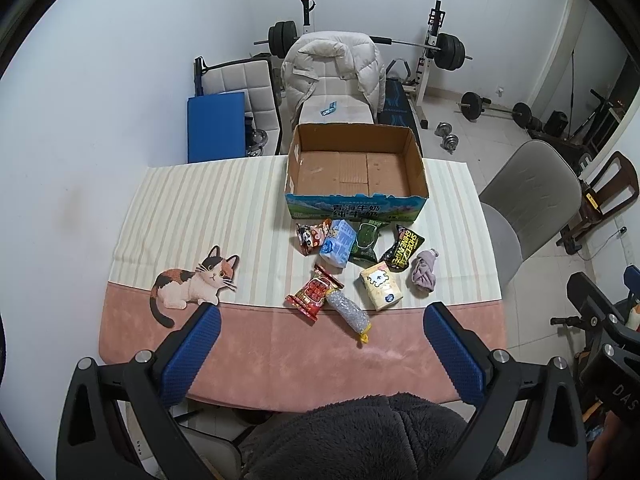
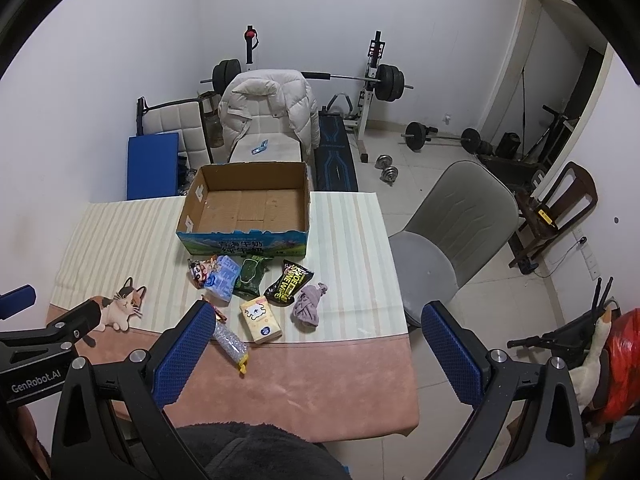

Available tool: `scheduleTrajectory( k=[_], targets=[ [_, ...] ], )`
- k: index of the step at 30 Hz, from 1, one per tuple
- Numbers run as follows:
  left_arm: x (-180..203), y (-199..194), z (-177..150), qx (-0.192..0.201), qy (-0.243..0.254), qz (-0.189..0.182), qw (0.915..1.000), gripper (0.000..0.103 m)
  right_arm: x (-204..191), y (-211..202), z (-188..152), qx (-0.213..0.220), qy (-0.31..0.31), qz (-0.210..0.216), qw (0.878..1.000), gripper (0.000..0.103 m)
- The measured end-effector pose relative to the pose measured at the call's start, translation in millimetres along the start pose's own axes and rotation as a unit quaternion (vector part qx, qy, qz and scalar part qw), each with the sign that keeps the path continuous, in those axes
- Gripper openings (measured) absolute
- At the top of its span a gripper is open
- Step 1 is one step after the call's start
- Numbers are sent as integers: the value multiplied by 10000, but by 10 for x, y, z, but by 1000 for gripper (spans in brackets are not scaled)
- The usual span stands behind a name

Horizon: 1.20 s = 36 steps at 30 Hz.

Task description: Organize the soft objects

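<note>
An empty cardboard box [image 1: 354,168] [image 2: 248,210] stands at the table's far side. In front of it lie several soft packs: a red snack bag [image 1: 314,294], a clear beaded pouch [image 1: 349,312] [image 2: 230,344], a yellow tissue pack [image 1: 380,286] [image 2: 260,320], a blue tissue pack [image 1: 338,244] [image 2: 224,278], a dark green pack [image 1: 366,240] [image 2: 250,276], a black-and-yellow bag [image 1: 402,247] [image 2: 288,282] and a crumpled mauve cloth [image 1: 425,272] [image 2: 307,306]. My left gripper [image 1: 322,312] and right gripper [image 2: 318,312] both hover open, above the near table edge, holding nothing.
The table wears a striped cream and pink cloth [image 1: 192,216] with a cat picture [image 1: 192,280]. A grey chair [image 2: 452,240] stands to the right, a chair with a white jacket [image 1: 332,68] behind the box. Weights and a barbell rack [image 2: 384,80] fill the back.
</note>
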<state>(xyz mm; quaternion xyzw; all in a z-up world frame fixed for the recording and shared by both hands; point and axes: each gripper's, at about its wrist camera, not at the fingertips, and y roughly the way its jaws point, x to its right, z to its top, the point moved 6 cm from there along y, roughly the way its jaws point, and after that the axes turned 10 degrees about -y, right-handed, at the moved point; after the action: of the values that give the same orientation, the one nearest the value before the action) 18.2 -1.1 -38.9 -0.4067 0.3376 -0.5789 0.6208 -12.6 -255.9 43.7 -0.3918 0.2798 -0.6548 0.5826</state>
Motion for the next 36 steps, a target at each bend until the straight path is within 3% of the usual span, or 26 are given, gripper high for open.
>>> scheduleTrajectory(
  k=[30,36],
  targets=[
    [0,-33,-18,42,-78,-62,9999,103,-12,11,13,82,-61,-99,9999,103],
    [-83,396,100,-86,-222,98,9997,103,-40,259,44,34,-30,49,10000,103]
  ],
)
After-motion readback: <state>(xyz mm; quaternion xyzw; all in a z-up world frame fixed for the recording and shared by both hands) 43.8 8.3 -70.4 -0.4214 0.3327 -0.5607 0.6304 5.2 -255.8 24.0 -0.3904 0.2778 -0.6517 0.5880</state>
